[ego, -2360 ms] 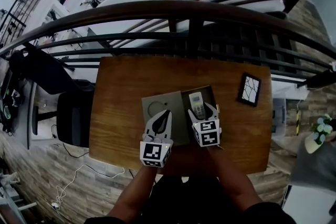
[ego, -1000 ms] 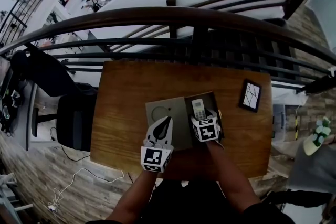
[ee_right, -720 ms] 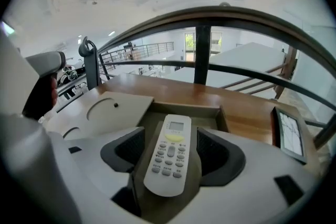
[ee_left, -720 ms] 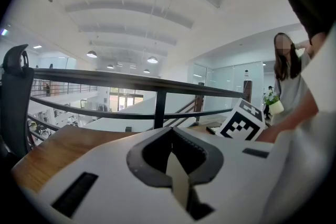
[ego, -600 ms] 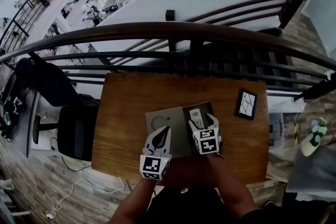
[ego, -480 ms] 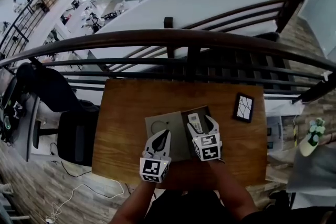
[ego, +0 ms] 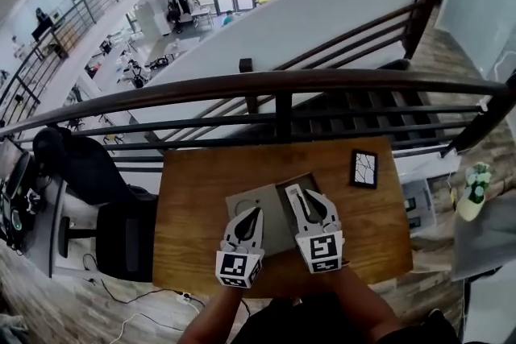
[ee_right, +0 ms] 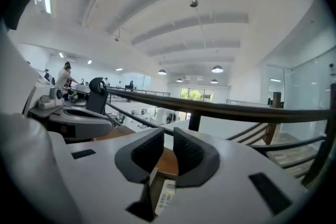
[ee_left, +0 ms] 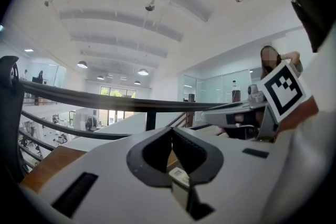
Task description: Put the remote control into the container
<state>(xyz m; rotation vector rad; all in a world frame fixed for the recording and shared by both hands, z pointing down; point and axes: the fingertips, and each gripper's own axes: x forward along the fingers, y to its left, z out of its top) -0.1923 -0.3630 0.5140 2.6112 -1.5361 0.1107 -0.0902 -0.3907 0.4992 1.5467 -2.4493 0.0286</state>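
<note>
The remote (ego: 295,202) is lying inside the open container (ego: 305,182) on the table (ego: 193,197). The right gripper (ego: 311,199) is hovering over the container, just right of the remote. Its jaws are closing, a narrow gap is showing between the pads, and nothing is standing between them. The left gripper (ego: 252,215) is hanging over the container's opened lid (ego: 246,201). Its jaws are clenched tip to tip and are gripping nothing.
</note>
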